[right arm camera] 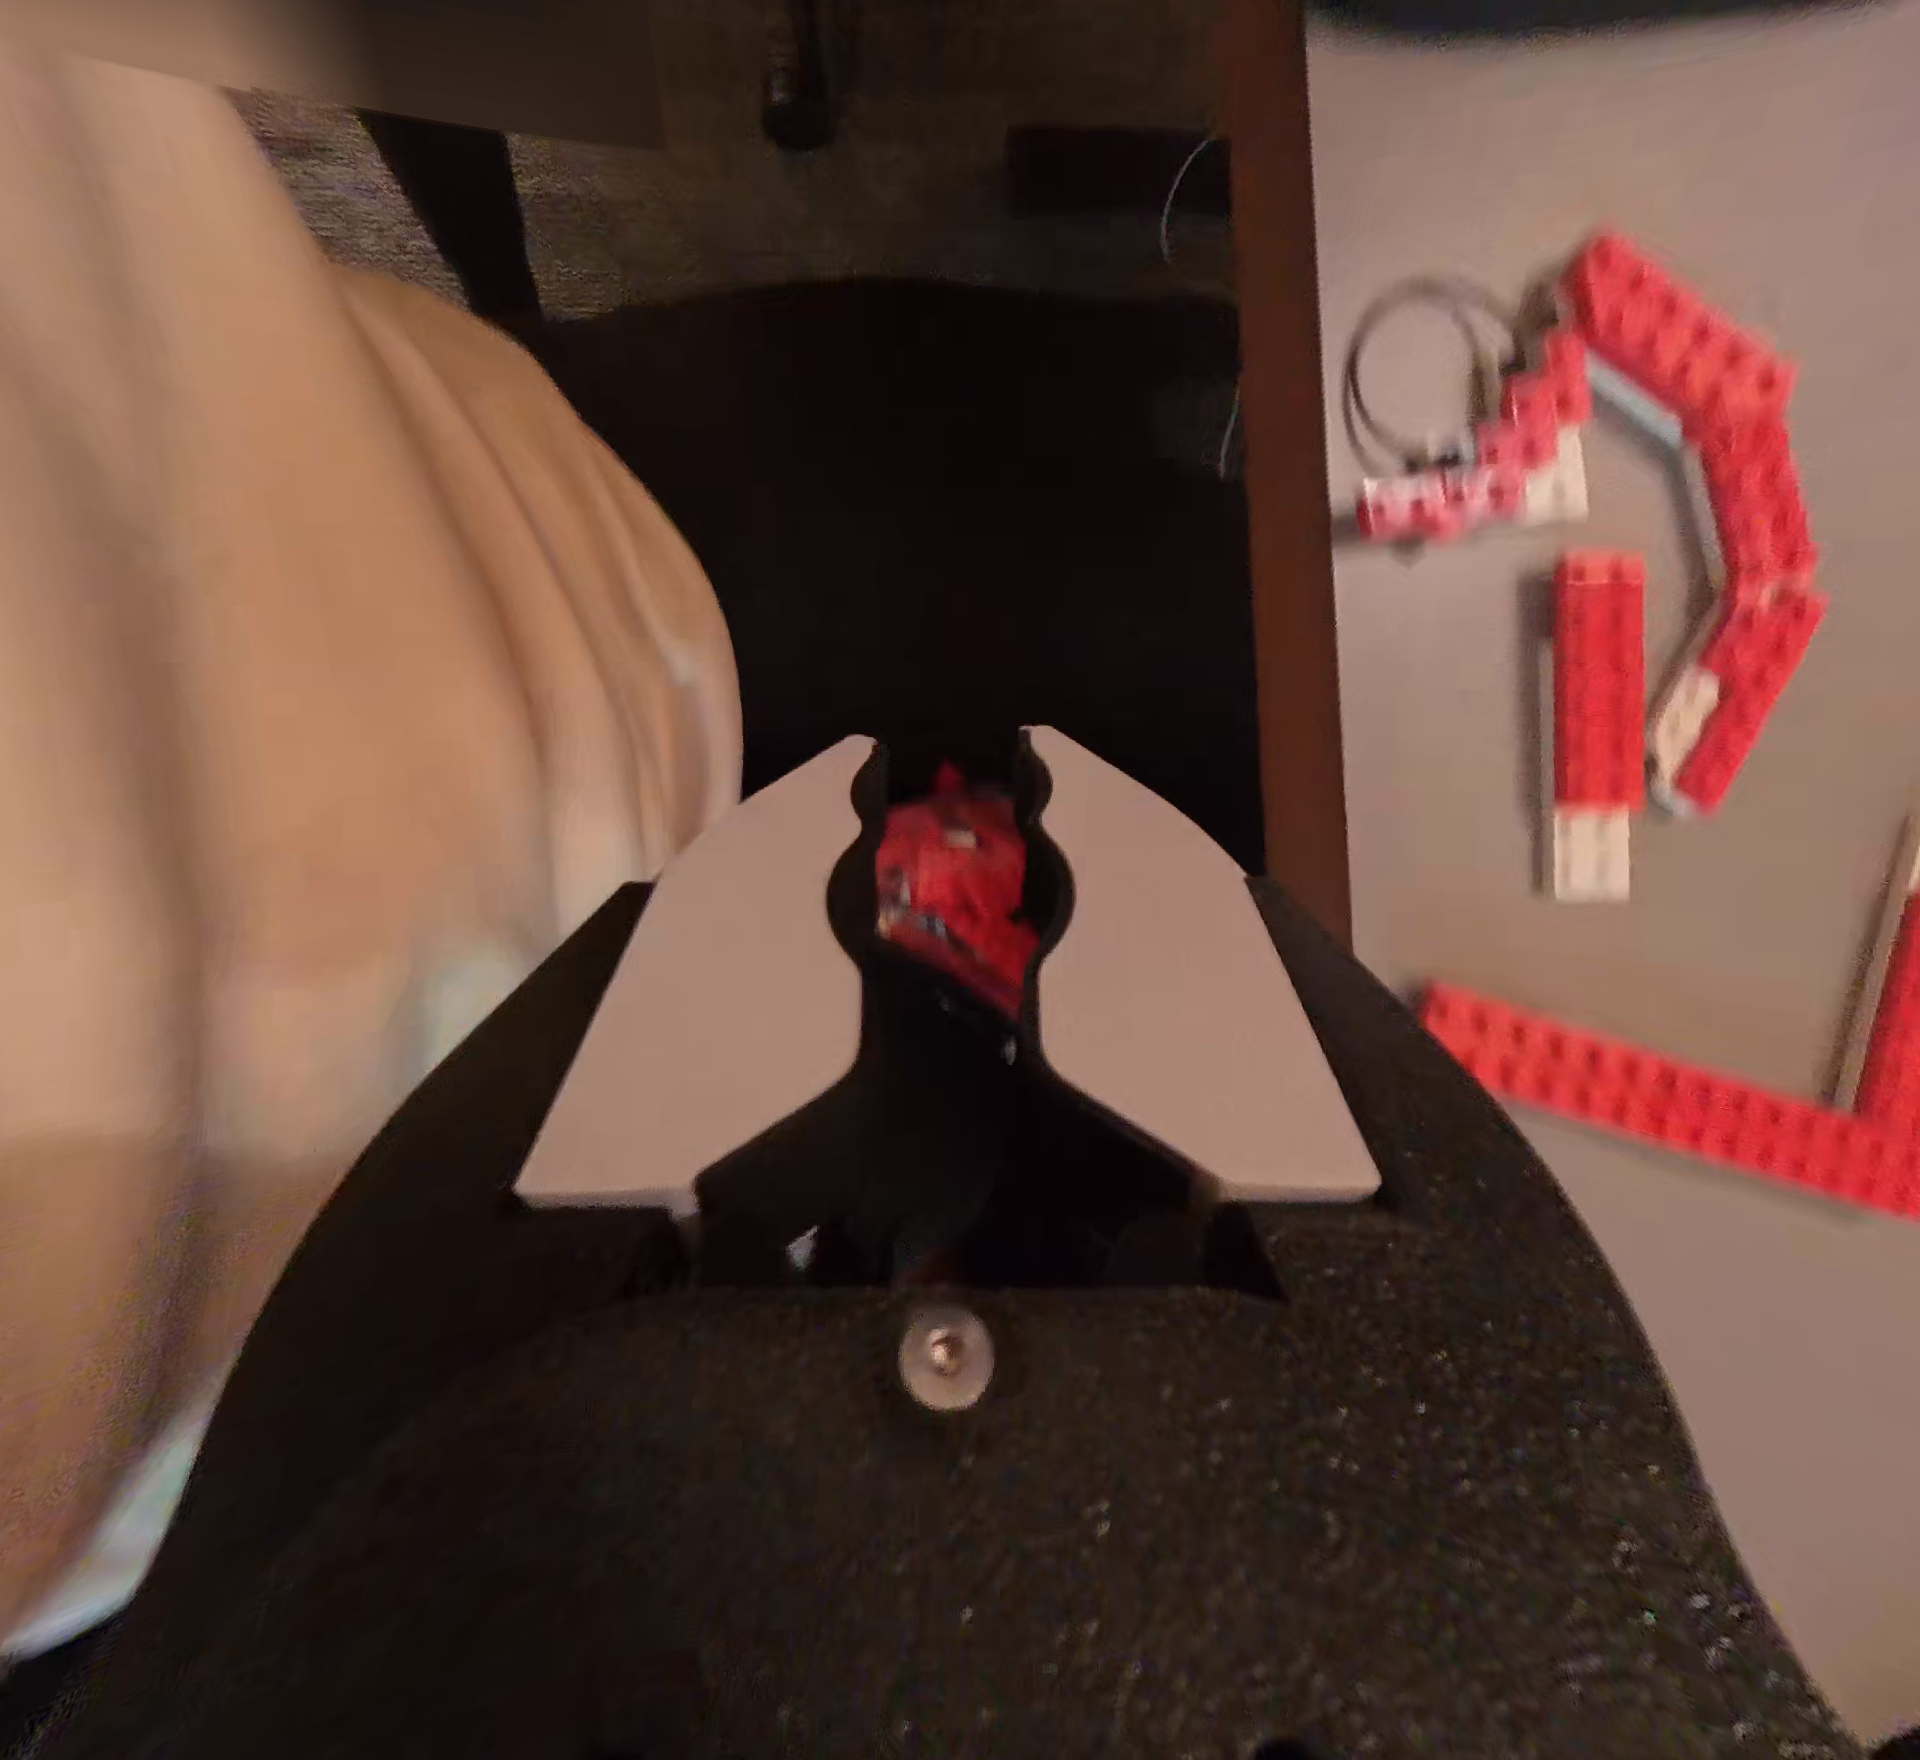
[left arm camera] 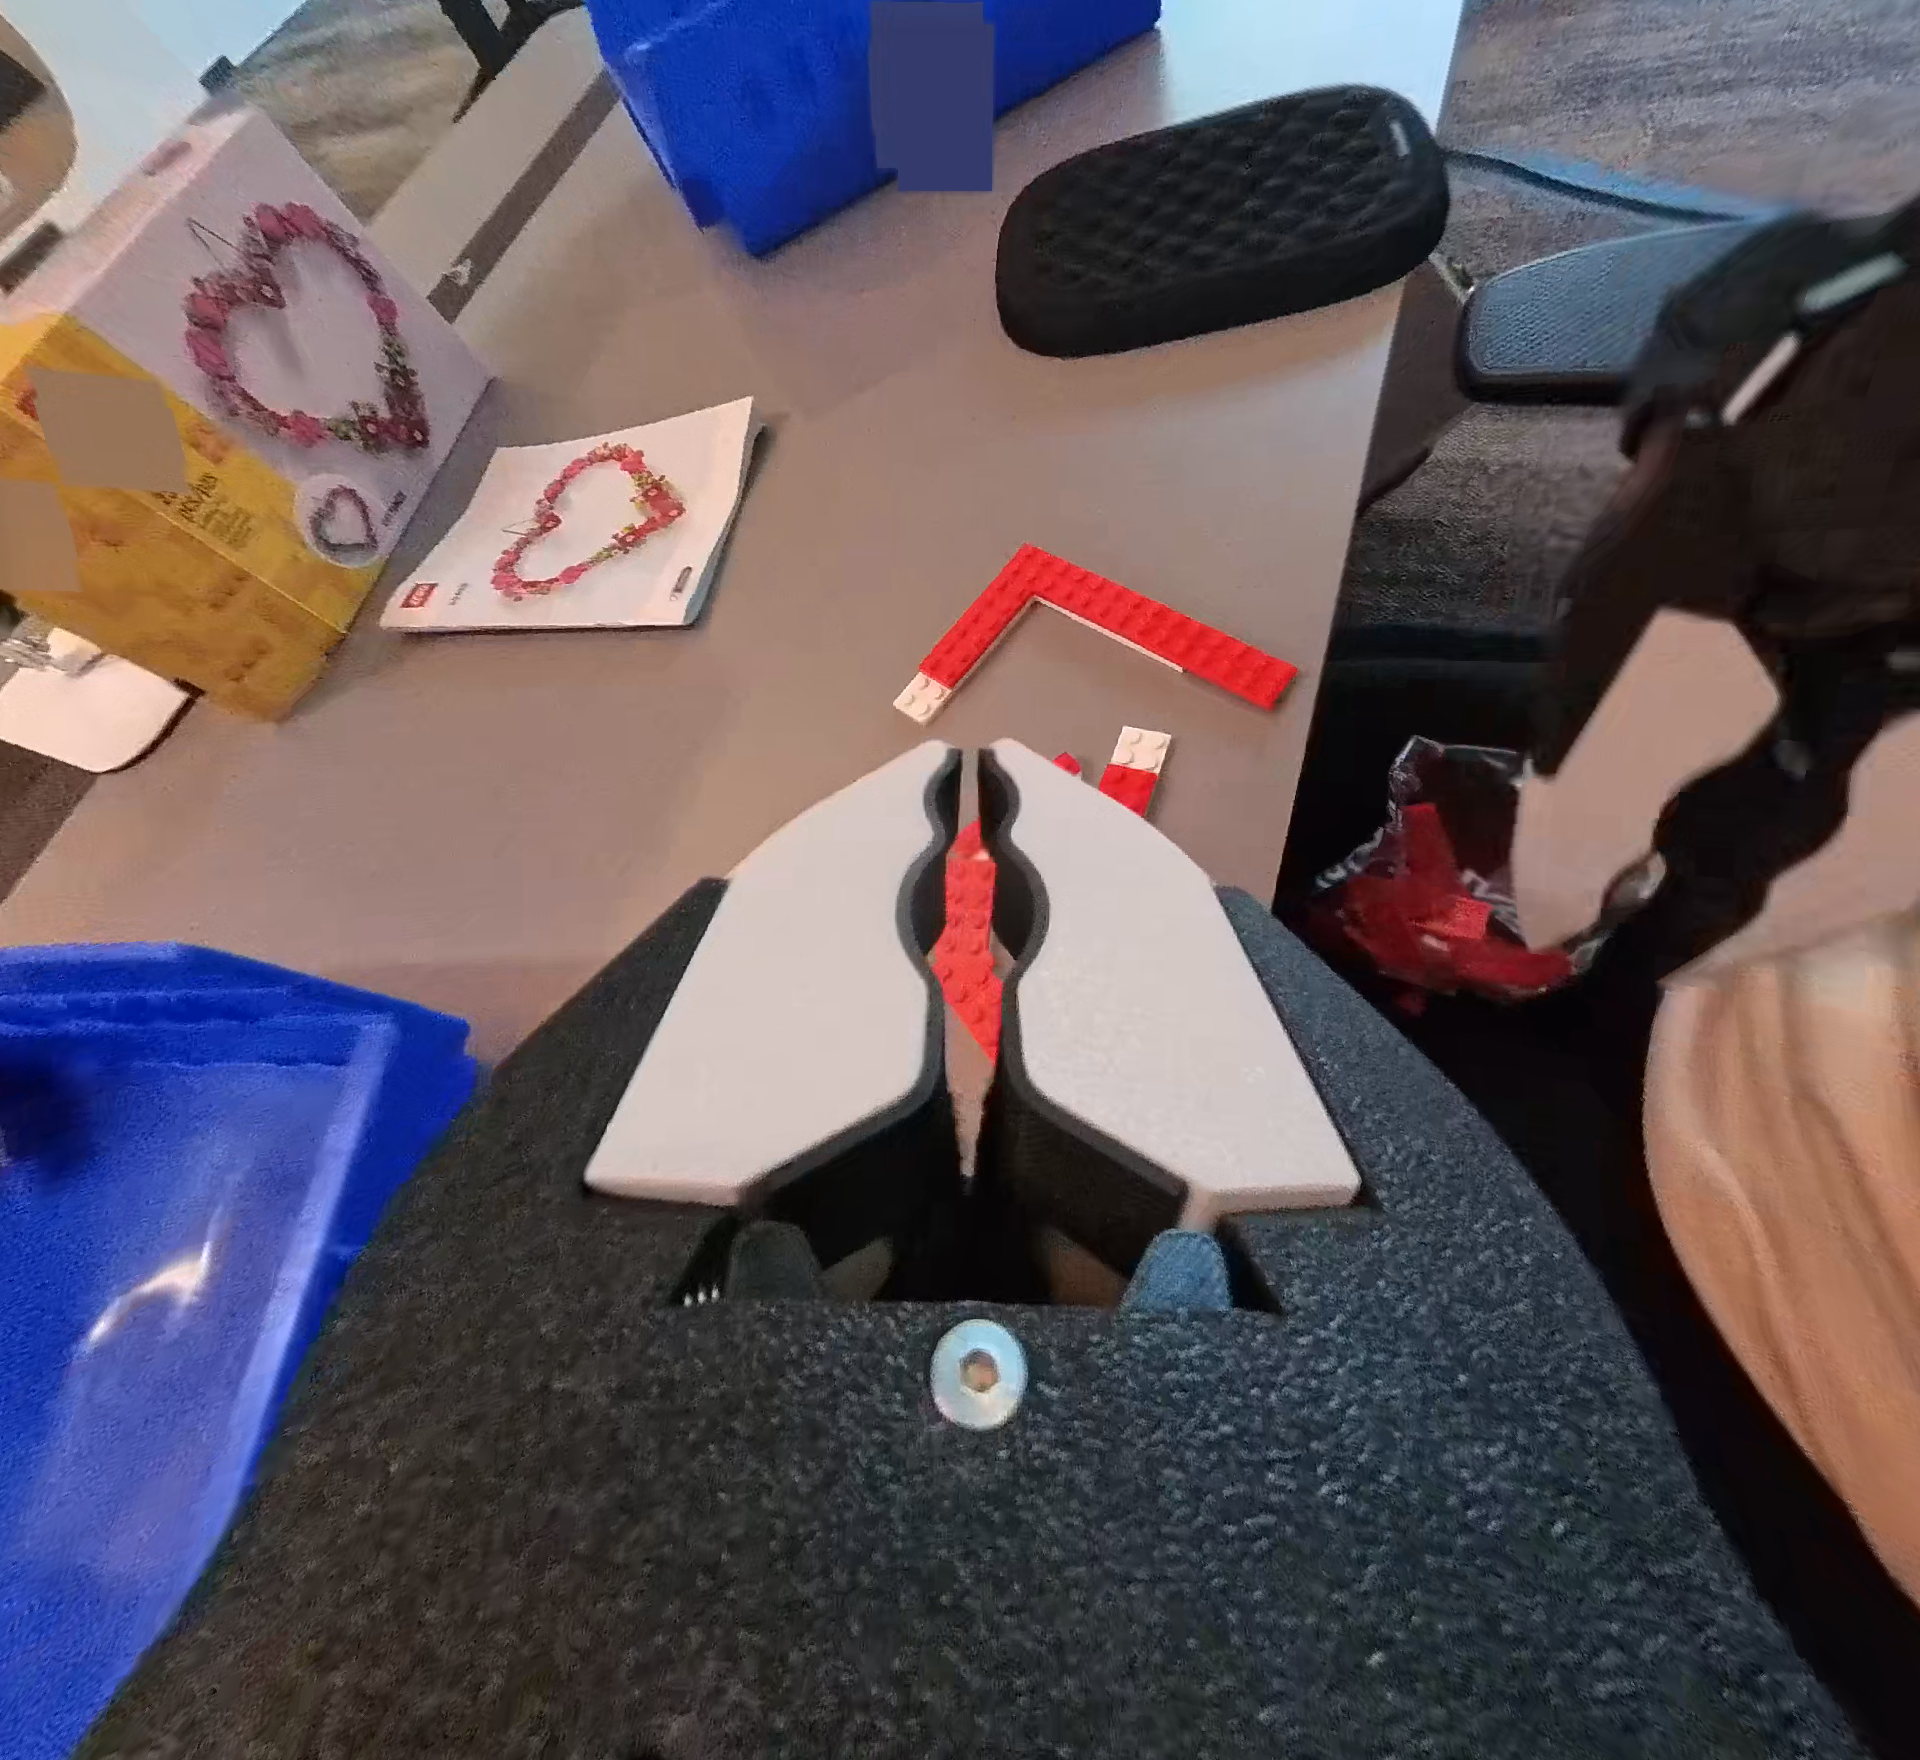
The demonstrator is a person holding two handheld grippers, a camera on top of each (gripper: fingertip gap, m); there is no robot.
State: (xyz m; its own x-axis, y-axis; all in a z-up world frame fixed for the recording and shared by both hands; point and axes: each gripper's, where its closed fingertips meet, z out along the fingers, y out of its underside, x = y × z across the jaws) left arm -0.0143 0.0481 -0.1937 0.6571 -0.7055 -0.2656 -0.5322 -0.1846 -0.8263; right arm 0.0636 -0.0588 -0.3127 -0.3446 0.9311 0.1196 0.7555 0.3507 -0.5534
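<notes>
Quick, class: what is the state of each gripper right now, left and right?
Left gripper: shut, above a red brick strip on the table; grip cannot be told.
Right gripper: partly open over a bag of red bricks, beside the table; holding cannot be told.

My left fingers (left arm camera: 968, 754) hang over the tabletop (left arm camera: 644, 775), a brick strip (left arm camera: 966, 962) showing in the slit between them. Just beyond lies a short plate (left arm camera: 1135, 770), and past that an L-shaped plate (left arm camera: 1101, 624) near the tabletop's right edge. A booklet (left arm camera: 582, 521) lies to the left, a box (left arm camera: 208, 422) left of it. Behind stands a bin (left arm camera: 790, 48), a pad (left arm camera: 1216, 219) to its right. Another bin (left arm camera: 197, 1222) sits at my near left. My right fingers (right arm camera: 951, 744) are off the edge, over a bag of bricks (right arm camera: 951, 879) (down beside a person's lap).
</notes>
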